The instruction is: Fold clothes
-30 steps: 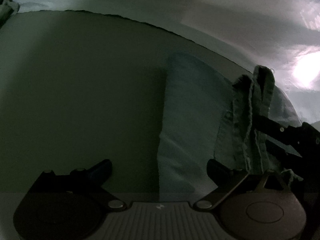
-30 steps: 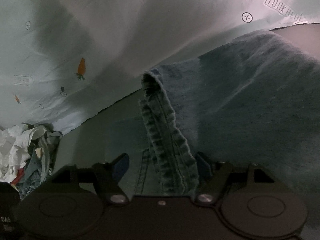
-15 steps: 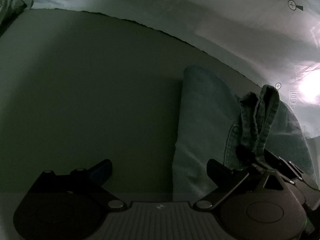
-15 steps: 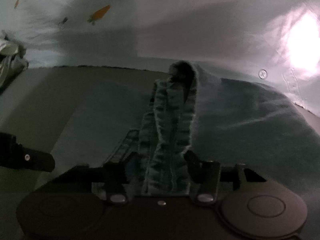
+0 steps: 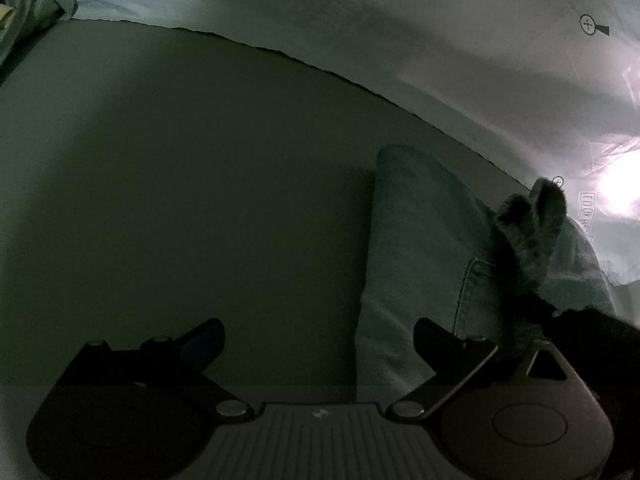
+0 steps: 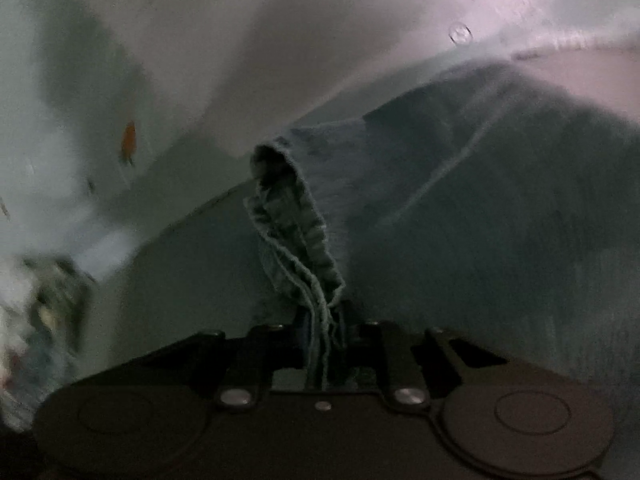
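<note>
A pale printed sheet is spreading across the far side of a dim grey surface. Denim jeans are lying on that surface beside the sheet. The right gripper, its jaws having just been closing, is pinching a bunched denim hem. The left gripper is hovering wide, holding nothing.

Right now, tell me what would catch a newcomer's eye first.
The bunched hem of the jeans stands up, pinched in the right gripper, whose jaws have just been closing on it. The left gripper gapes open over the bare mattress. Behind lies a pale sheet printed with carrots.
</note>
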The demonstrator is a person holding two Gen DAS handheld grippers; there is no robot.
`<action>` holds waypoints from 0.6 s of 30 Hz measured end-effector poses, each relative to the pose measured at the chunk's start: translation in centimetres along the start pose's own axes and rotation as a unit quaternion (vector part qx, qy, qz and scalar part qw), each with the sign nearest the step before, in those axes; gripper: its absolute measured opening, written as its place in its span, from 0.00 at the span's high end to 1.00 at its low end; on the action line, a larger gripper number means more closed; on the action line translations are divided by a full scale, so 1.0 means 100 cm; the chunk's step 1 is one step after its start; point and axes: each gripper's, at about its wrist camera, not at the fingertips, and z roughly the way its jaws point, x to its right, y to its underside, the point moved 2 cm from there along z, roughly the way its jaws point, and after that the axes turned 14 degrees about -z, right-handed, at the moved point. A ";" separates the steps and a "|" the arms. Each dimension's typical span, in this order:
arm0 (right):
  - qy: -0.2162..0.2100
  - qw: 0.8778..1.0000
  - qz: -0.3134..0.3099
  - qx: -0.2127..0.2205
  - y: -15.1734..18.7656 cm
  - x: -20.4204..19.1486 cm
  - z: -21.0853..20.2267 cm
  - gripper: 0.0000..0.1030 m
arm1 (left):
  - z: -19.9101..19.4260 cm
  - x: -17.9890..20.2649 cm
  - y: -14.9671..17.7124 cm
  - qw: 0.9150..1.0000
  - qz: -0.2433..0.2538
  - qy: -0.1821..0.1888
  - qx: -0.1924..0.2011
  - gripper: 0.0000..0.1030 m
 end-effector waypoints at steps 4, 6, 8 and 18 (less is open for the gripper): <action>-0.126 0.985 0.110 0.035 -0.012 0.018 -0.027 0.86 | -0.002 -0.004 0.001 1.000 0.000 0.001 -0.001 0.04; -0.178 0.975 0.126 0.051 -0.021 0.011 -0.043 0.86 | -0.004 -0.006 0.001 1.000 0.001 0.000 -0.001 0.04; -0.225 0.964 0.128 0.064 -0.031 -0.001 -0.058 0.86 | -0.006 -0.009 0.000 1.000 0.002 -0.001 0.000 0.04; -0.149 0.983 0.032 -0.100 0.057 -0.055 0.044 0.88 | -0.033 -0.058 -0.014 0.997 -0.064 -0.028 0.034 0.04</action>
